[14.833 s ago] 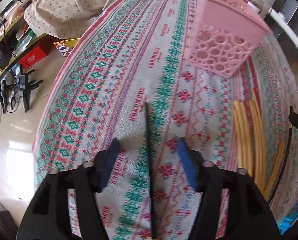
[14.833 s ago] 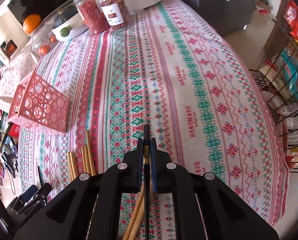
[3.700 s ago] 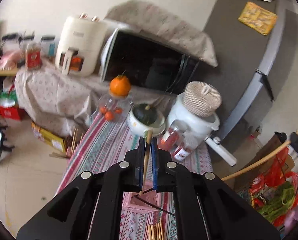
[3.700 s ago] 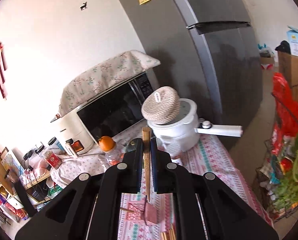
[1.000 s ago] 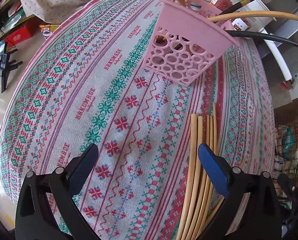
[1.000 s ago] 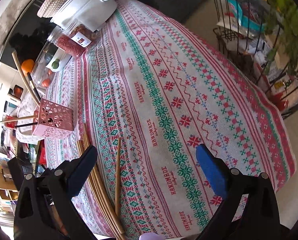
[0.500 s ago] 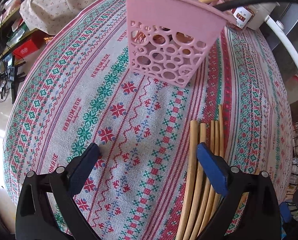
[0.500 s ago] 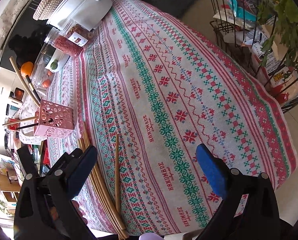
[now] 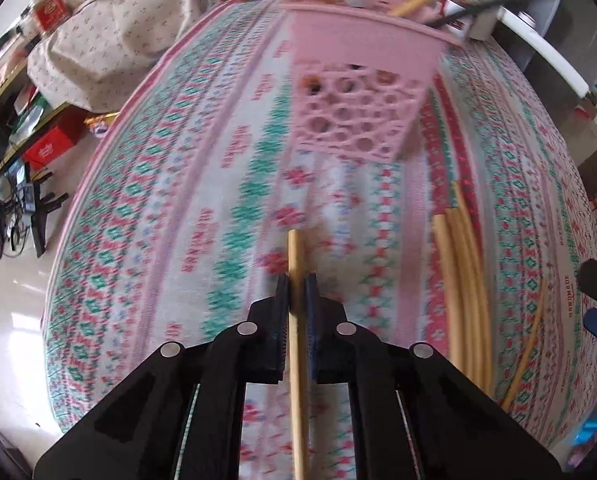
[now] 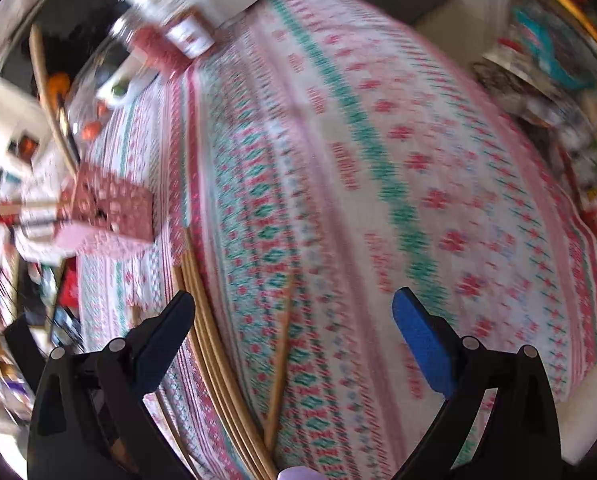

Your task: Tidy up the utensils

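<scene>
Pinching one wooden chopstick [image 9: 294, 264] between closed fingers of the left gripper [image 9: 297, 284], jaws just shut, above the patterned table [image 9: 186, 200]. Picking-up step, by the look of it. Next: lifting and dropping into the pink basket [image 9: 358, 80] beyond. Right gripper [image 10: 294, 316] spread wide over a stray chopstick [image 10: 280, 356], beside the remaining bundle [image 10: 206, 320].

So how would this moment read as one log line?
left jaws: just closed on chopstick | right jaws: open over loose chopstick | pink basket: partly filled
</scene>
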The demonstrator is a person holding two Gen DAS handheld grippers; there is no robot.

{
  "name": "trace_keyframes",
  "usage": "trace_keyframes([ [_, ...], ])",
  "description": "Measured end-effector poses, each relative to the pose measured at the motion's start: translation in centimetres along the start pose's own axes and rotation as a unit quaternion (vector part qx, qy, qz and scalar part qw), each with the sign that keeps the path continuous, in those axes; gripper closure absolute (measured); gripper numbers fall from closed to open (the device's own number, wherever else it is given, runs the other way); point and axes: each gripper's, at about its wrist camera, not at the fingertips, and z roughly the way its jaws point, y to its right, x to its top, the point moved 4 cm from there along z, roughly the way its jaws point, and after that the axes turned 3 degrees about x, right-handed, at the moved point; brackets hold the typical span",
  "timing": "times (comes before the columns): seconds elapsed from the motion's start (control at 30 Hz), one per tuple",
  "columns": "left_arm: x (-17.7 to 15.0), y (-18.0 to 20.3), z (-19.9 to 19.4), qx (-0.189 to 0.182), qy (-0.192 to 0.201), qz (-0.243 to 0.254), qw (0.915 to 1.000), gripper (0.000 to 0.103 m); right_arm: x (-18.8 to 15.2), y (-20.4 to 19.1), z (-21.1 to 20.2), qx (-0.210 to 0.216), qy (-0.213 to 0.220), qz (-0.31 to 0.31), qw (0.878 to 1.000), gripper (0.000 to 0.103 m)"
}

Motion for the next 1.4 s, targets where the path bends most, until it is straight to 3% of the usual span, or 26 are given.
trace_keyframes([
  [0.2, -0.2, -5.0, 0.2, -0.002, -0.007, -0.040, 0.9992, 0.096, -0.7, 0.7, 1.2, -0.020, -0.016, 0.012, 1.000, 0.007],
  [0.33, -0.3, -6.1, 0.1, -0.017, -0.015, -0.048, 0.9986, 0.096, -1.8, 1.2, 1.7, -0.046, -0.023, 0.017, 0.999, 0.022],
  [0.37, -0.3, -6.3, 0.2, -0.017, -0.015, -0.047, 0.9987, 0.096, -2.1, 0.7, 1.7, -0.064, -0.007, 0.006, 0.998, 0.032],
  [0.4, -0.3, -6.1, 0.2, -0.016, -0.015, -0.044, 0.9988, 0.096, -2.3, 0.3, 1.8, -0.076, 0.002, -0.006, 0.997, 0.035],
  [0.47, -0.4, -5.7, 0.2, -0.013, -0.013, -0.038, 0.9991, 0.096, -3.1, -1.0, 2.1, -0.116, 0.028, -0.044, 0.992, 0.063],
  [0.5, -0.5, -5.7, 0.1, -0.013, -0.012, -0.036, 0.9992, 0.096, -3.4, -1.5, 2.2, -0.127, 0.036, -0.057, 0.990, 0.071],
  [0.53, -0.5, -5.7, 0.1, -0.014, -0.010, -0.036, 0.9992, 0.096, -3.5, -1.9, 2.2, -0.127, 0.042, -0.062, 0.989, 0.086],
  [0.57, -0.7, -5.8, 0.0, -0.017, -0.008, -0.037, 0.9991, 0.096, -3.5, -2.0, 2.3, -0.117, 0.043, -0.058, 0.990, 0.095],
  [0.73, -0.4, -6.9, -1.1, -0.106, 0.017, -0.074, 0.9914, 0.096, -2.4, -1.1, 1.3, -0.054, 0.051, -0.020, 0.997, 0.096],
  [0.9, 0.7, -7.8, -5.3, -0.154, 0.108, -0.086, 0.9784, 0.096, -0.9, -1.2, -3.3, -0.026, 0.140, -0.031, 0.989, 0.097],
  [1.03, 0.9, -8.4, -7.8, -0.161, 0.156, -0.093, 0.9701, 0.096, -0.3, -0.9, -7.5, -0.003, 0.213, -0.037, 0.976, 0.097],
  [1.27, 1.1, -9.3, -11.7, -0.147, 0.232, -0.106, 0.9556, 0.096, -0.6, -1.6, -13.0, 0.022, 0.291, -0.068, 0.954, 0.097],
  [1.33, 0.9, -9.8, -12.6, -0.147, 0.245, -0.114, 0.9516, 0.096, -1.1, -1.8, -13.5, 0.015, 0.293, -0.081, 0.953, 0.097],
  [1.4, 0.7, -10.1, -12.8, -0.148, 0.245, -0.116, 0.9511, 0.096, -1.0, -1.3, -12.6, 0.000, 0.266, -0.079, 0.961, 0.096],
])
